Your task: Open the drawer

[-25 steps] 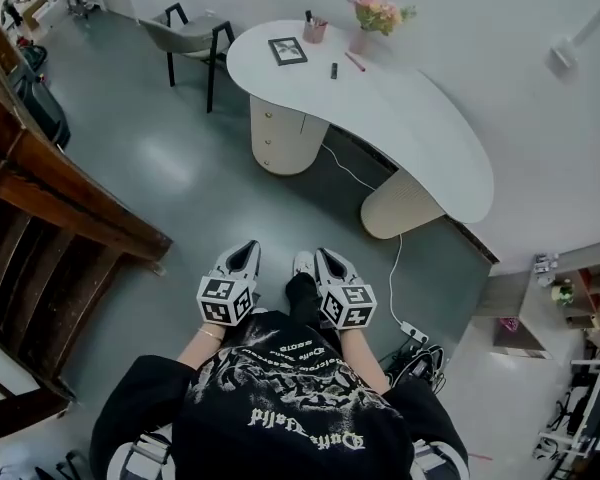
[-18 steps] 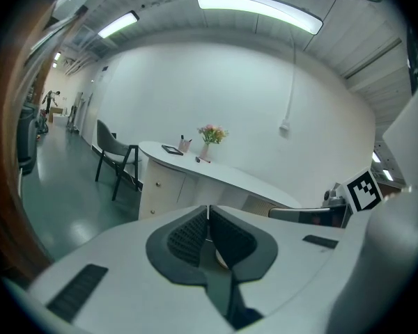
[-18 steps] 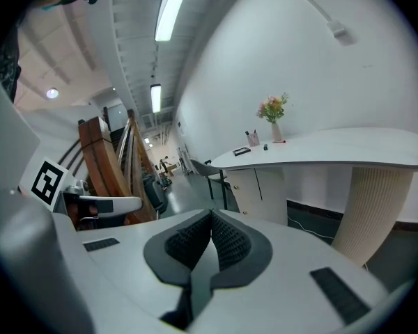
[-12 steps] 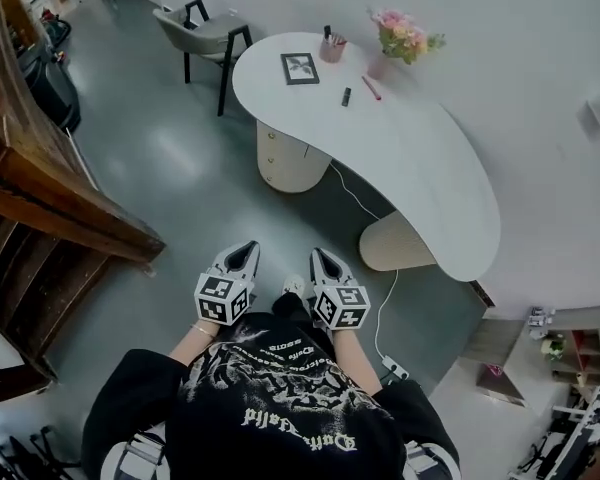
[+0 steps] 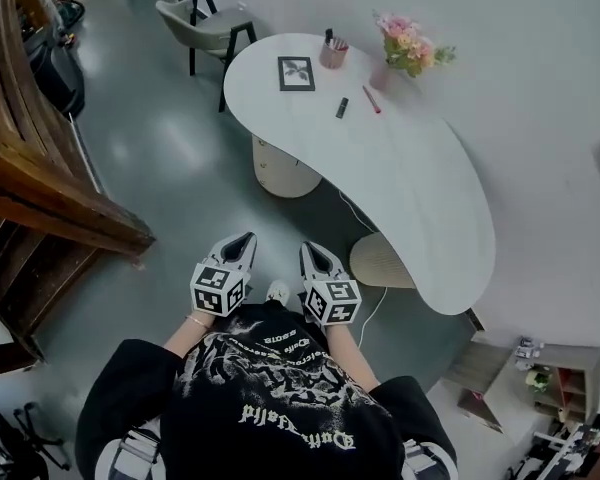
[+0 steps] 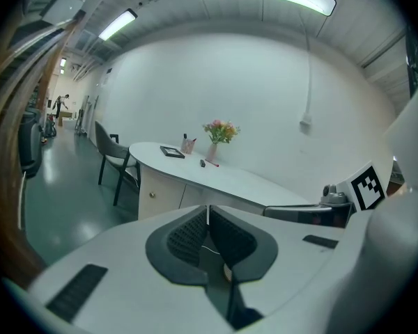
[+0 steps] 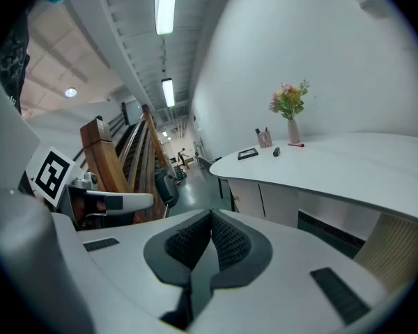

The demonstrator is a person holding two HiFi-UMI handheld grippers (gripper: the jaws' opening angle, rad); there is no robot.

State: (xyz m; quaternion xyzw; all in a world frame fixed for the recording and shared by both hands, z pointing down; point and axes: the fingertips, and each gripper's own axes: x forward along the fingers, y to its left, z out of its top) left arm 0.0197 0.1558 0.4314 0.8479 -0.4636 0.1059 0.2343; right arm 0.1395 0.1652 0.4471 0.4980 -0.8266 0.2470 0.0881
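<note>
- The drawers (image 5: 270, 166) sit in the rounded pedestal under the near-left end of the curvy white desk (image 5: 420, 178). You can just about see small round knobs on the fronts, and they look shut.
- In the left gripper view a drawer front with its knob shows up past the jaws, well apart from them.
- On the desk top there's a dark picture frame (image 5: 296, 73), a pen cup (image 5: 334, 53), a vase of pink flowers (image 5: 408, 52), a red pen (image 5: 371, 100) and a small dark thing (image 5: 342, 108) I can't make out.
- A second, ribbed pedestal (image 5: 382, 261) holds up the other end, and a chair (image 5: 202, 23) stands off the far-left end.
- The left gripper (image 5: 240, 242) has its jaws pressed together with nothing between them.
- Same deal for the right gripper (image 5: 311, 252): pads touching, nothing held.
- Both are held side by side in front of the person's black printed shirt (image 5: 270, 398), over the grey floor (image 5: 170, 168), pointing toward the desk but well short of it.
- A wooden staircase (image 5: 40, 198) runs along the left.
</note>
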